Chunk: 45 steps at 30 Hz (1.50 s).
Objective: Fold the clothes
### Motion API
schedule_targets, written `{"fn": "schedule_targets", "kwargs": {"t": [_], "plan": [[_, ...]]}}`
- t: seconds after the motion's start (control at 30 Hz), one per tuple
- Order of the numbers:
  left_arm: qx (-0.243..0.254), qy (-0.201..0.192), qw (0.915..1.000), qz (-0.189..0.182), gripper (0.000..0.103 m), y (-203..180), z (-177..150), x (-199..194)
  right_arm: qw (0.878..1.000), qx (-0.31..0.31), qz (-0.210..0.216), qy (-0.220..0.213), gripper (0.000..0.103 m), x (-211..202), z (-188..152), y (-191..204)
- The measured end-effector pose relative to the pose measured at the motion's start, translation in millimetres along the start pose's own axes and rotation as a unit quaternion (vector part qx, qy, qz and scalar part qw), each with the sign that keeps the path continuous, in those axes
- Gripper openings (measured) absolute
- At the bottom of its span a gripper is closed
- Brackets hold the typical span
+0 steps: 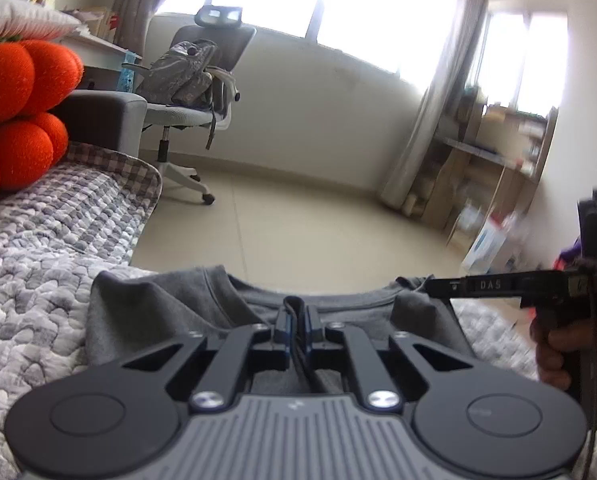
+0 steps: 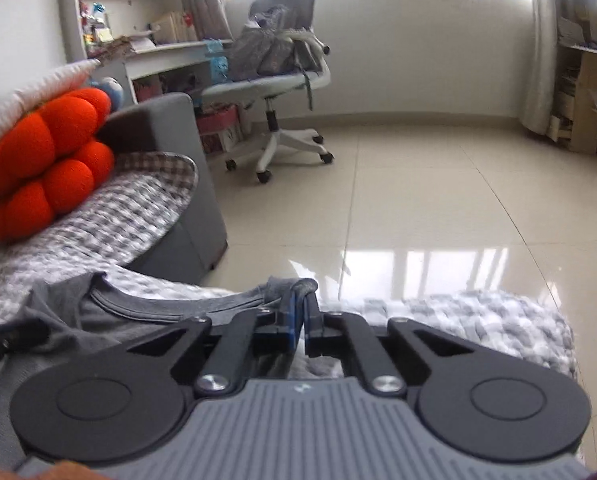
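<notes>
A dark grey T-shirt (image 1: pixel 146 312) lies on the quilted sofa cover, its neckline toward the floor edge. My left gripper (image 1: pixel 297 312) is shut on a pinched fold of the grey fabric. In the left wrist view the right gripper (image 1: pixel 430 282) comes in from the right, held by a hand (image 1: pixel 554 348), its tip at the shirt's right shoulder. From the right wrist view, my right gripper (image 2: pixel 300 304) is shut on a bunched edge of the same T-shirt (image 2: pixel 110 312). The shirt's lower part is hidden under both grippers.
Orange round cushions (image 1: pixel 14 108) (image 2: pixel 46 168) are stacked at the left on the grey checked sofa cover (image 1: pixel 38 240). An office chair (image 2: pixel 274 76) with a bag stands on the tiled floor (image 2: pixel 438 200). Shelves and boxes (image 1: pixel 494 184) line the right wall.
</notes>
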State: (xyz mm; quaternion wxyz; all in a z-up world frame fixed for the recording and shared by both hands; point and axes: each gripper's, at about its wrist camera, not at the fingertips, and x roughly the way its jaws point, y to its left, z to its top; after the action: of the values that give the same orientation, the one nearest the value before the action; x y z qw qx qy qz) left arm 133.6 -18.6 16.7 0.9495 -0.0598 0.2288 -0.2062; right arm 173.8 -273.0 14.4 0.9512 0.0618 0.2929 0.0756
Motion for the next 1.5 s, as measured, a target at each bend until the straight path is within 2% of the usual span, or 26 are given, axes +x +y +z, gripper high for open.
{"fn": "schedule_targets", "kwargs": {"t": [0.1, 0.17, 0.23, 0.27, 0.33, 0.4, 0.57, 0.63, 0.67, 0.77, 1.13, 1.3, 1.37, 1.5], "plan": [[0.031, 0.005, 0.9995, 0.007, 0.006, -11.4, -2.0, 2.5, 1.0, 0.012, 0.012, 0.007, 0.003, 7.3, -4.6, -5.5], [0.026, 0.016, 0.9994, 0.015, 0.006, -8.8, -1.3, 5.8, 1.0, 0.022, 0.016, -0.004, 0.006, 0.4, -3.9, -12.7], [0.009, 0.029, 0.9994, 0.019, 0.006, -3.0, -0.1, 9.6, 0.999, 0.032, 0.01, -0.022, 0.019, -10.8, -1.6, -20.2], [-0.001, 0.033, 0.9993, 0.019, 0.006, -0.4, 0.2, 11.0, 0.999, 0.037, 0.011, -0.032, 0.022, -16.7, -0.1, -23.9], [-0.003, 0.034, 0.9993, 0.019, 0.006, 0.6, -0.3, 11.3, 0.997, 0.041, 0.037, -0.051, 0.022, -26.8, 2.6, -25.3], [0.0, 0.033, 0.9992, 0.02, 0.006, -0.8, -1.0, 11.2, 0.998, 0.012, 0.041, -0.049, 0.022, -28.2, 4.1, -15.3], [-0.002, 0.036, 0.9992, 0.02, 0.006, -1.2, -1.5, 10.8, 0.999, -0.036, 0.029, -0.004, 0.022, -6.2, -5.7, 5.7], [-0.001, 0.034, 0.9992, 0.019, 0.006, -2.1, -1.3, 9.7, 0.998, -0.061, 0.009, 0.001, 0.013, 1.2, -9.9, 13.4], [0.0, 0.03, 0.9994, 0.018, 0.006, -2.5, -1.0, 8.3, 0.998, -0.061, 0.004, -0.006, 0.004, -1.7, -8.4, 13.5], [0.0, 0.017, 0.9998, 0.011, 0.006, -3.1, -0.9, 4.9, 0.998, -0.047, -0.006, -0.029, 0.003, -11.4, -3.7, 6.2], [-0.003, 0.028, 0.9994, 0.02, 0.006, -2.5, -1.7, 9.2, 0.998, -0.054, -0.004, -0.039, 0.004, -16.4, -8.1, 1.9], [-0.005, 0.032, 0.9993, 0.017, 0.006, -1.8, -2.6, 9.6, 0.995, -0.06, 0.022, -0.076, 0.034, -35.0, -4.1, 3.8], [-0.006, 0.033, 0.9993, 0.016, 0.006, -1.7, -2.6, 10.0, 0.994, -0.057, 0.035, -0.081, 0.037, -38.7, -2.6, 4.5], [-0.001, 0.034, 0.9993, 0.014, 0.006, -2.9, -2.7, 9.7, 0.995, -0.097, 0.025, -0.017, 0.037, -9.5, -11.9, 18.1]]}}
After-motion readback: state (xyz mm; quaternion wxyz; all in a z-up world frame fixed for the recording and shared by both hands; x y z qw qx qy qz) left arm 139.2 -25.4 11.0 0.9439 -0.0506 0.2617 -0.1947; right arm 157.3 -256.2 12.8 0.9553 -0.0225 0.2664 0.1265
